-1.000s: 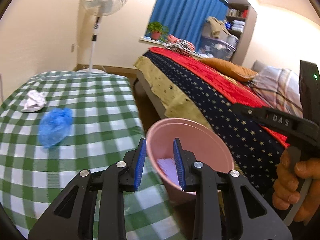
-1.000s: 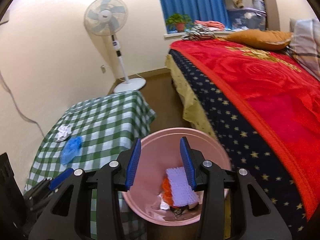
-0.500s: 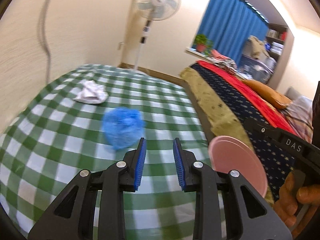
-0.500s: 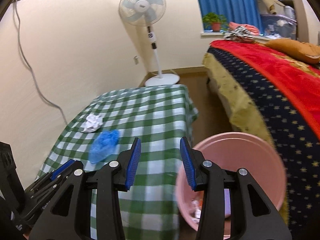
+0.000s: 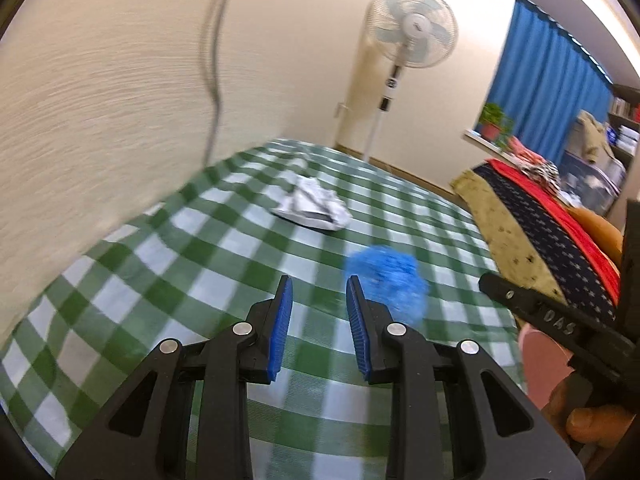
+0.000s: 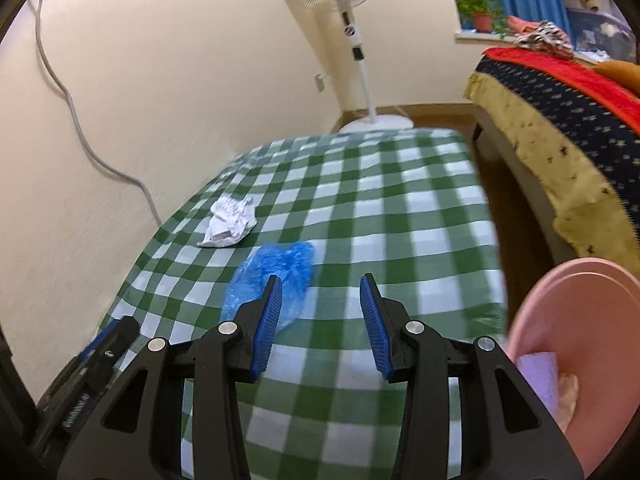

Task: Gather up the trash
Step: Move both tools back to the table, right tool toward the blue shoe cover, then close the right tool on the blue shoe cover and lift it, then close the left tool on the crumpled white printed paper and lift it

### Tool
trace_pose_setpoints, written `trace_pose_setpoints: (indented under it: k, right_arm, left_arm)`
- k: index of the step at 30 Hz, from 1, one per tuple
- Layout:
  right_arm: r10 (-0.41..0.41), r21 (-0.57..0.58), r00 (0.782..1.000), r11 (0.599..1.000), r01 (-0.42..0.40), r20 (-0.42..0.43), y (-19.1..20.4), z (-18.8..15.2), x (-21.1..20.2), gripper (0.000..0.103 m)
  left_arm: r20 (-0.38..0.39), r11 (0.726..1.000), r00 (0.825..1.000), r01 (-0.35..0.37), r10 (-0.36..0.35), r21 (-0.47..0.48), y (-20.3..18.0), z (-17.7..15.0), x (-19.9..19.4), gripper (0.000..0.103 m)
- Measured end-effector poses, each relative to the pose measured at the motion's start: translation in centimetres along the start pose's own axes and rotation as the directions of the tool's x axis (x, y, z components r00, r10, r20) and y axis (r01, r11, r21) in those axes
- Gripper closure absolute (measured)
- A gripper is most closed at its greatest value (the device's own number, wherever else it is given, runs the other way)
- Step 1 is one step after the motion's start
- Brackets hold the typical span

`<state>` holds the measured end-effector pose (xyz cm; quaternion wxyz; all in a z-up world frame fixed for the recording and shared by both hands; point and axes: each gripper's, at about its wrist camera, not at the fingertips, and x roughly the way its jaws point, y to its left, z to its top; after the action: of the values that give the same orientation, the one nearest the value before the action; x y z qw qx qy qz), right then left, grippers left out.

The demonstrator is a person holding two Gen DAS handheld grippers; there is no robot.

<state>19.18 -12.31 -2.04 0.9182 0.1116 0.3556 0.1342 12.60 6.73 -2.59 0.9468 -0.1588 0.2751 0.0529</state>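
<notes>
Both tongs are hanging over the counter (image 6: 420,208), jaws apart and empty. The left tongs (image 5: 319,322) are nearing the blue wad (image 5: 386,280), just ahead; white paper (image 5: 312,206) is lying beyond it. The right tongs (image 6: 320,320) are waiting by the pink bin (image 6: 576,320). Best to come down straddling the soft wad, then close gently.

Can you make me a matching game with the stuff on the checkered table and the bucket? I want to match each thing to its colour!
Things:
1. crumpled paper
2. plastic shoe cover
3. bucket
4. tablecloth

Colours:
A. pink
B. green and white
C. white
D. blue

Right pairs: 1-C, 2-D, 3-A, 4-B
</notes>
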Motion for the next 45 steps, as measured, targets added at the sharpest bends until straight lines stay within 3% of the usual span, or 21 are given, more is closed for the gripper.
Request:
trace_pose_setpoints:
  k: [9, 13, 14, 22, 29, 41, 45]
  right_arm:
    - [0.019, 0.031, 0.993, 0.999, -0.016, -0.117, 0.9, -0.8, 5.9, 0.064]
    - [0.042, 0.023, 0.987, 0.999, -0.039, -0.158, 1.3, -1.2, 7.2, 0.101]
    - [0.046, 0.027, 0.986, 0.999, -0.042, -0.158, 1.2, -1.3, 7.2, 0.103]
    - [-0.023, 0.072, 0.998, 0.997, 0.027, -0.063, -1.6, 0.0, 5.0, 0.103]
    - [-0.054, 0.141, 0.996, 0.988, 0.063, -0.065, -4.9, 0.0, 4.7, 0.103]
    - [-0.044, 0.149, 0.997, 0.987, 0.052, -0.057, -6.2, 0.0, 4.1, 0.103]
    - [-0.040, 0.153, 0.997, 0.987, 0.049, -0.062, -6.5, -0.1, 4.2, 0.103]
  left_arm:
    - [-0.013, 0.999, 0.998, -0.054, 0.054, 0.000, 1.4, 0.8, 1.0, 0.075]
    - [-0.010, 0.997, 0.997, -0.070, 0.070, 0.014, 1.4, 1.5, 1.8, 0.075]
    - [-0.011, 0.997, 0.997, -0.070, 0.071, 0.014, 1.4, 1.7, 2.0, 0.075]
    - [-0.019, 0.999, 0.999, -0.040, 0.041, 0.022, -0.4, 2.8, 4.7, 0.075]
    - [-0.037, 1.000, 0.999, -0.015, 0.016, 0.014, -1.8, 3.6, 8.0, 0.075]
    - [-0.091, 0.999, 0.996, 0.015, -0.018, -0.035, -3.0, 5.2, 13.8, 0.075]
    - [-0.105, 0.999, 0.994, -0.011, 0.006, -0.053, -3.0, 5.9, 15.4, 0.075]
